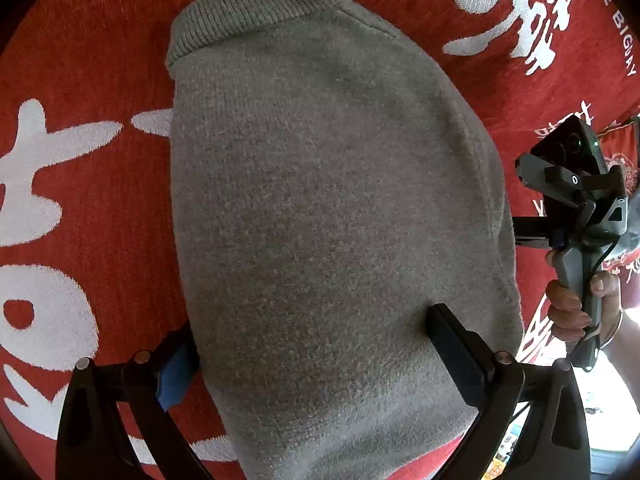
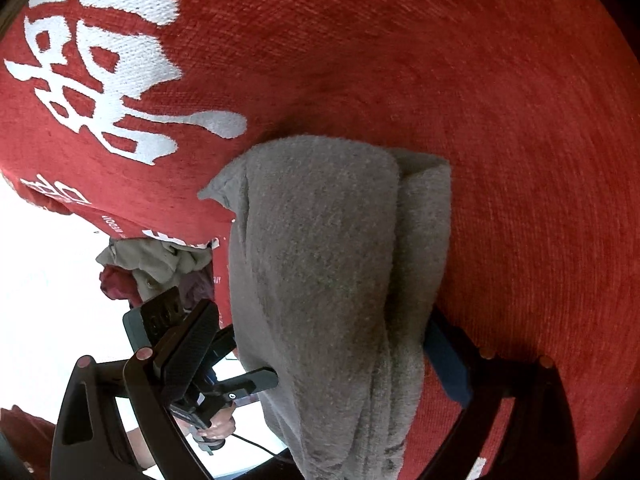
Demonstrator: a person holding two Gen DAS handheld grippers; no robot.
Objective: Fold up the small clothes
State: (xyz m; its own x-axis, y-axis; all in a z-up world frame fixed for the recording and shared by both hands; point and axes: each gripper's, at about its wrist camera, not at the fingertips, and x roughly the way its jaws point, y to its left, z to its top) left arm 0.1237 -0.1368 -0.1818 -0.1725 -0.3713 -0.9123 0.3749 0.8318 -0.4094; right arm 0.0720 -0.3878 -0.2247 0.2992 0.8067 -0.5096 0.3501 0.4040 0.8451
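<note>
A small grey knit sweater (image 1: pixel 320 208) lies on a red cloth with white lettering (image 1: pixel 80 160), its ribbed band at the far end. My left gripper (image 1: pixel 312 344) is open, its fingers spread on either side of the sweater's near end. In the right wrist view the same grey sweater (image 2: pixel 328 264) appears folded, with a doubled edge. My right gripper (image 2: pixel 316 344) is open with the sweater's near part lying between its fingers. The right gripper and the hand holding it also show in the left wrist view (image 1: pixel 576 216), beside the sweater's right edge.
The red cloth (image 2: pixel 480 100) covers the work surface all around. A pile of other small clothes (image 2: pixel 156 268) lies past the cloth's edge at the left of the right wrist view. The left gripper's body (image 2: pixel 180 352) shows there too.
</note>
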